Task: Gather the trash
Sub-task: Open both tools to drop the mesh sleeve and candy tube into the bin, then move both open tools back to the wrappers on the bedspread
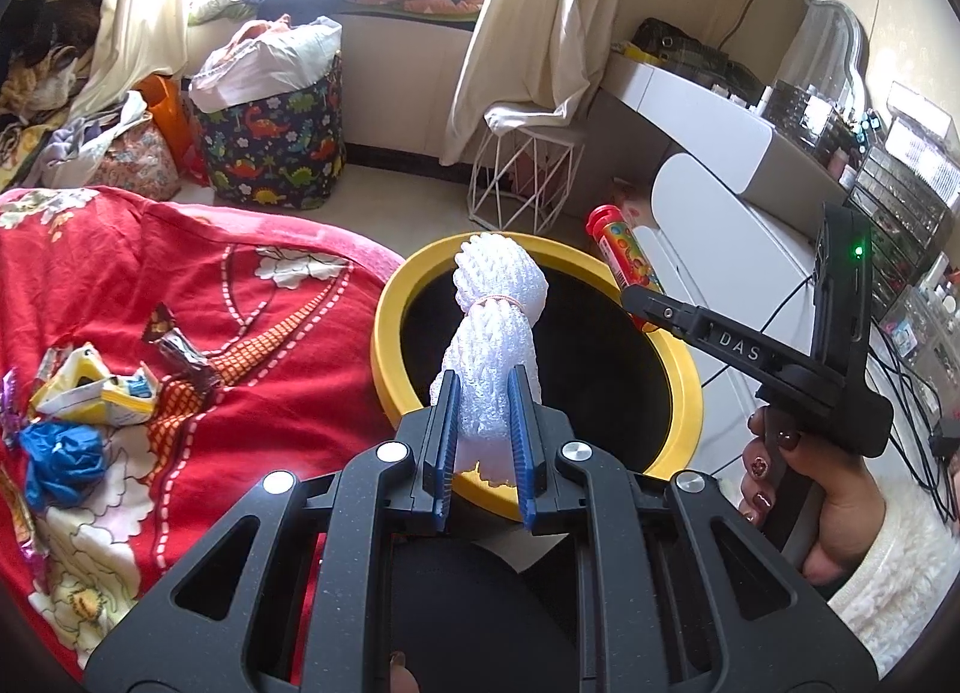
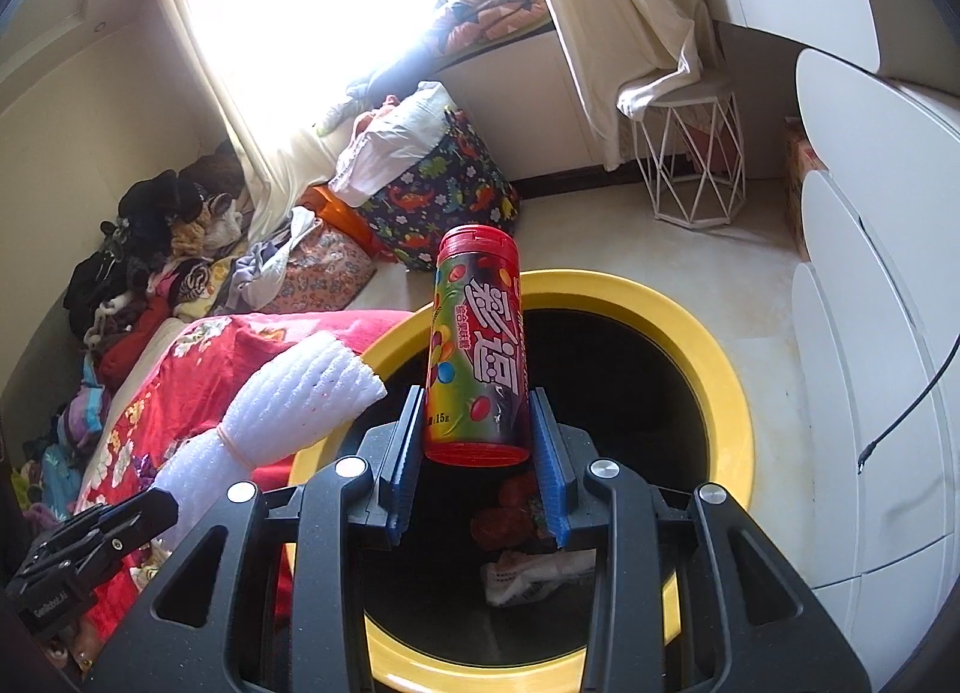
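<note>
My left gripper [image 1: 483, 393] is shut on a white foam net bundle [image 1: 498, 321] tied with a rubber band, held over the yellow-rimmed bin [image 1: 390, 297]. The bundle also shows in the right wrist view [image 2: 288, 411]. My right gripper [image 2: 477, 423] is shut on a red candy tube [image 2: 477, 351], held above the same bin [image 2: 720, 369], which holds some trash at its bottom. The tube and right gripper show in the left wrist view [image 1: 624, 255]. More trash lies on the red blanket [image 1: 198, 285]: a yellow carton [image 1: 96, 387], a blue wad [image 1: 60, 453], a dark wrapper [image 1: 180, 351].
A dinosaur-print hamper [image 1: 270, 147] and bags of clothes stand by the window. A white wire stool [image 1: 522, 177] is behind the bin. A white dresser [image 2: 870, 333] with cables is on the right.
</note>
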A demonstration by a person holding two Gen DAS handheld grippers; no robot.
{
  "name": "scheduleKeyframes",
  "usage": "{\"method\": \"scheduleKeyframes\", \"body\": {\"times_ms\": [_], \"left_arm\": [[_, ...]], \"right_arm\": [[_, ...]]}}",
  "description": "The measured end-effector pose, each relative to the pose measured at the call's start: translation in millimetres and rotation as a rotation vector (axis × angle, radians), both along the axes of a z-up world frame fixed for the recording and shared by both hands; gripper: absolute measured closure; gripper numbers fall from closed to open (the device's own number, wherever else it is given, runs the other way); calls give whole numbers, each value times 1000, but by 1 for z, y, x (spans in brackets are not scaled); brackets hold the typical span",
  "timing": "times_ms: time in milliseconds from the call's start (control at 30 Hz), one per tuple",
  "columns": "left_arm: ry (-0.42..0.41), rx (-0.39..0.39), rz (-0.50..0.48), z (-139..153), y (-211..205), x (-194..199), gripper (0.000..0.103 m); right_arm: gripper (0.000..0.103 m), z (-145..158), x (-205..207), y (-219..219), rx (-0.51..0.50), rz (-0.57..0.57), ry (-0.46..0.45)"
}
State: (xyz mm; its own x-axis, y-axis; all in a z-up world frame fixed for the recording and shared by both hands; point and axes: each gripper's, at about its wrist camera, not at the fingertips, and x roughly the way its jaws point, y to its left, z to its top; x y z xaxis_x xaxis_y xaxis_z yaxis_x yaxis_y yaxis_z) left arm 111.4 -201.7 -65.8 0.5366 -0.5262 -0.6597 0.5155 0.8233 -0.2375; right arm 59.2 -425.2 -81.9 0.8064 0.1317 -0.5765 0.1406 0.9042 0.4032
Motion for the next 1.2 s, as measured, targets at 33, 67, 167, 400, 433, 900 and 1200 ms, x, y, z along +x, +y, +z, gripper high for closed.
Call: {"method": "scheduleKeyframes", "body": {"times_ms": [33, 67, 167, 400, 433, 900, 1200], "left_arm": [[5, 2, -2, -1, -2, 1, 92], [10, 4, -3, -3, -4, 3, 92], [18, 14, -4, -8, -10, 8, 92], [23, 38, -4, -15, -24, 22, 92], [24, 40, -4, -16, -25, 23, 92], [6, -18, 70, -10, -26, 37, 28], [-29, -47, 166, 4, 2, 30, 11]], "right_arm": [[71, -2, 0, -1, 2, -4, 5], [71, -3, 0, -3, 6, -5, 9], [71, -7, 1, -6, 11, -8, 22], [71, -16, 4, -11, 24, -11, 54], [70, -17, 4, -11, 26, -12, 57], [52, -24, -1, -23, 84, -61, 89], [47, -12, -5, -10, 23, -54, 56]]}}
